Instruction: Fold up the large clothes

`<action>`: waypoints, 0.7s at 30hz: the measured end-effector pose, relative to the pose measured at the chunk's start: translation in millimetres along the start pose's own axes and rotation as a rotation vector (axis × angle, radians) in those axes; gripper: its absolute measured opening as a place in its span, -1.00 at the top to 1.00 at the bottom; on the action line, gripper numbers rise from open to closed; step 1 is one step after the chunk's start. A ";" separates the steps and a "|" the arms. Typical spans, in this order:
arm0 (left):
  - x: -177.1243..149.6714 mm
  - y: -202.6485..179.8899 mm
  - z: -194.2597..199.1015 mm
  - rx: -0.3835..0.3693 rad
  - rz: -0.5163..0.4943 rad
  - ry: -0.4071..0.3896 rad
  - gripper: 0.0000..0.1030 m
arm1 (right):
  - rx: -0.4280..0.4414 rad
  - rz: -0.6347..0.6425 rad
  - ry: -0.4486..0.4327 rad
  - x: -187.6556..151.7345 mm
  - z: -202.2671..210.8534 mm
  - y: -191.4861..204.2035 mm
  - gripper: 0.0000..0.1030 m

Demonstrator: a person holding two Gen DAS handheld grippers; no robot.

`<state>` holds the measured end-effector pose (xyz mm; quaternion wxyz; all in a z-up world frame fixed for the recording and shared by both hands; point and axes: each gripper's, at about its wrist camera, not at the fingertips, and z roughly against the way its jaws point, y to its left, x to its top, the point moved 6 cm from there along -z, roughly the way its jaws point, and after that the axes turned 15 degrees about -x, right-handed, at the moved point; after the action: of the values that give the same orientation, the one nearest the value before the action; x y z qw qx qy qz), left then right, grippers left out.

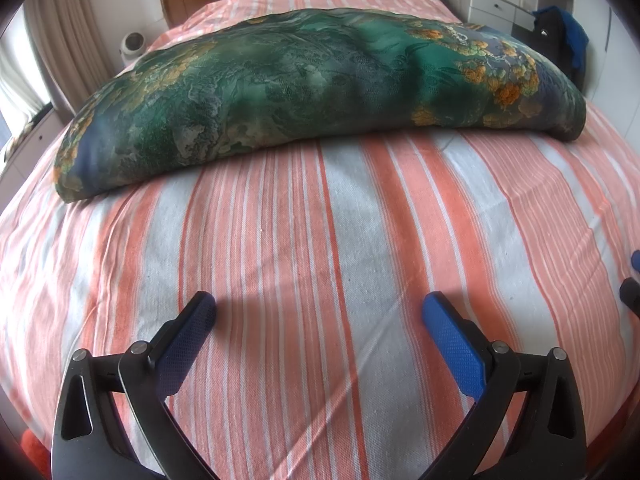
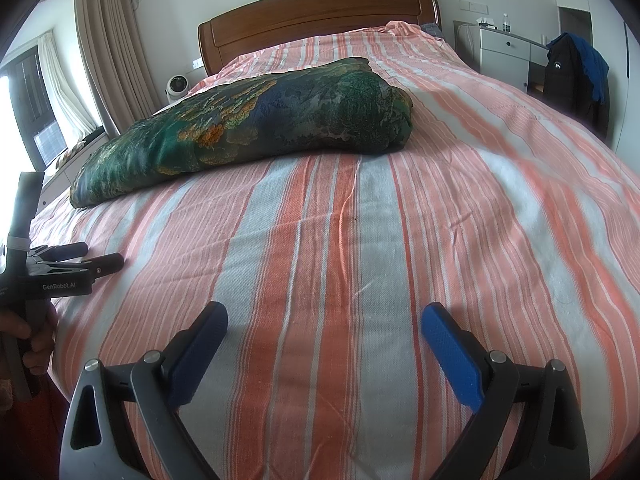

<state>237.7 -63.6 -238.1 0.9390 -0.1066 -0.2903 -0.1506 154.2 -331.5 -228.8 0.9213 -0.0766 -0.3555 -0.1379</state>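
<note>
We see the folded cloth (image 1: 320,92), a green brocade with orange flowers, lying across the middle of the bed (image 1: 320,260), nearer the left edge than the right and well short of the headboard (image 2: 316,16). It rests flat on the striped sheet, its long side running crosswise to the stripes, one rounded end toward the left edge and the other toward the bed's centre line. Our left gripper (image 1: 320,316) hangs over the sheet near the foot edge, its blue fingers (image 1: 452,344) spread wide with nothing between them, well apart from the cloth. Our right gripper (image 2: 324,320) sits likewise over the foot end, spread wide and empty; whether either touches the sheet we cannot tell. In the right wrist view the left gripper shows from the side at the left edge of the bed, held by a hand (image 2: 36,344). Beyond the left edge stand a small fan (image 2: 178,86) and curtains (image 2: 104,48); beyond the right edge are a white cabinet (image 2: 506,60) and a dark jacket (image 2: 568,76) hanging beside it.
</note>
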 end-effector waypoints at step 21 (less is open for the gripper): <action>0.2 4.0 14.0 -0.030 0.035 0.019 -0.99 | -0.002 0.005 -0.001 -0.8 0.3 0.1 -0.88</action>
<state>232.0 -55.9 -227.2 0.9425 -0.1240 -0.2772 -0.1396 153.4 -331.2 -229.1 0.9214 -0.0786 -0.3556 -0.1360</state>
